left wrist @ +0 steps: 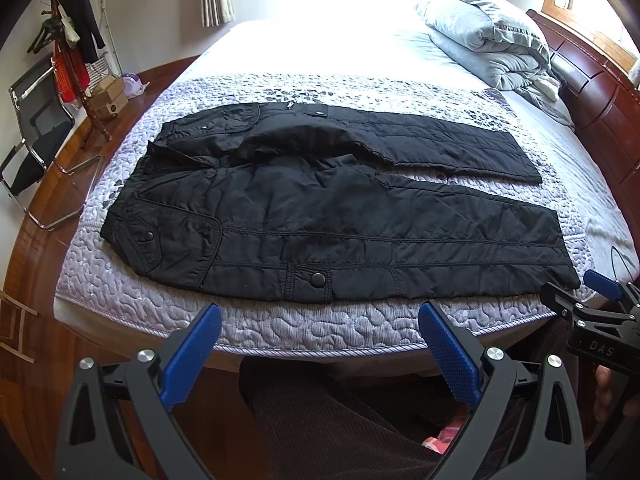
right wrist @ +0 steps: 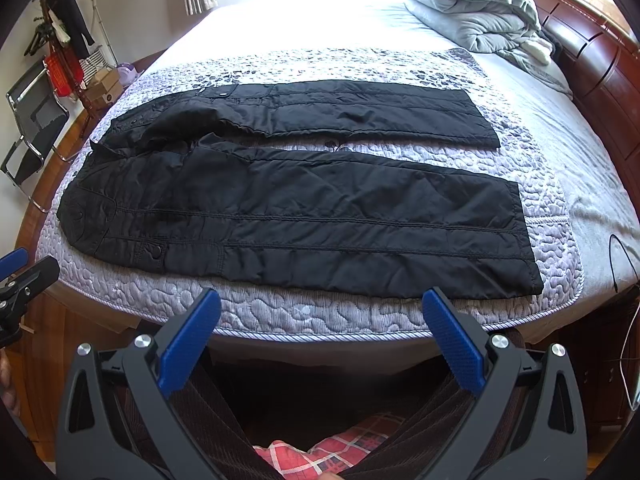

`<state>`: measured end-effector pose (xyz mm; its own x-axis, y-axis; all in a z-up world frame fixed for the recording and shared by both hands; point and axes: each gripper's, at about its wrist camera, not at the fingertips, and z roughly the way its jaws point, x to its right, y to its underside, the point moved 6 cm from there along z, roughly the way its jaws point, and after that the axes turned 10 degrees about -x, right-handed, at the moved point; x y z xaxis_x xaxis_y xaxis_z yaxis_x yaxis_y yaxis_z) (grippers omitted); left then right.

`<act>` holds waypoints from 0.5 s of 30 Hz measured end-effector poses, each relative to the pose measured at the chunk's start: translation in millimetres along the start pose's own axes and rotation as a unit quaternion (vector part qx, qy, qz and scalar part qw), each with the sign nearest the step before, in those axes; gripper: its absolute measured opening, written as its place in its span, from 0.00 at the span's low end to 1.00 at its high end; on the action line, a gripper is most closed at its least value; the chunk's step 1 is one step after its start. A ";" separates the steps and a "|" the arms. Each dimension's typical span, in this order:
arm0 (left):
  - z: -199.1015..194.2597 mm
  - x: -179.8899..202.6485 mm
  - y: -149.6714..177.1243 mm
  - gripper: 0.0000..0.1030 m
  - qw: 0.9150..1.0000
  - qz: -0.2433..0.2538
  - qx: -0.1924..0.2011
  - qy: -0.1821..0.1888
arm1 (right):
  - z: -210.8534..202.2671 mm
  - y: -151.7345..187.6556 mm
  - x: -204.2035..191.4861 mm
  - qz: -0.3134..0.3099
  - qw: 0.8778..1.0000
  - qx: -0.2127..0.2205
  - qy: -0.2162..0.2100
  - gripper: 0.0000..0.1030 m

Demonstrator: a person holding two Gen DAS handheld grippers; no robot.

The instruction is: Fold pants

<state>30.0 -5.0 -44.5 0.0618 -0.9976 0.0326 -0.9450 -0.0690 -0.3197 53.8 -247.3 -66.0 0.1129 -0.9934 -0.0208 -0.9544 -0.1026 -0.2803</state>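
- On the bed (left wrist: 120,300), across the quilted mattress, we see the black pants (left wrist: 320,216) spread flat and unfolded: waist toward 9 o'clock, both leg hems toward 3 o'clock.
- From the left wrist view the near leg runs along the bed's front edge, with a snap (left wrist: 318,279) just above our fingers; the far leg lies beside it toward 12 o'clock, a strip of mattress showing between the two near the hems.
- Our left gripper (left wrist: 320,354) hangs off the bed's front edge at 6 o'clock, its blue pads (left wrist: 192,356) spread wide, holding nothing and touching no cloth.
- Our right gripper (right wrist: 320,342) sits the same way (also short of the mattress), pads (right wrist: 452,344) wide apart and empty; it shows at 3 o'clock in the left view.
- A grey duvet (right wrist: 472,12) is bundled at 1 o'clock by the wooden headboard (right wrist: 592,48).
- At 9 to 10 o'clock, on the floor, stand a chair (left wrist: 36,140) and a coat rack (left wrist: 68,40).
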 end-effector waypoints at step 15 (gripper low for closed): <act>-0.2 0.4 0.5 0.97 1.000 0.001 0.001 0.000 | 1.4 -0.2 -0.1 0.000 1.000 0.000 0.000 0.98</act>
<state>29.4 -5.4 -44.4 0.0609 -0.9976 0.0316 -0.9443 -0.0678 -0.3219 54.3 -247.1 -67.2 0.1119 -0.9935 -0.0204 -0.9545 -0.1018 -0.2803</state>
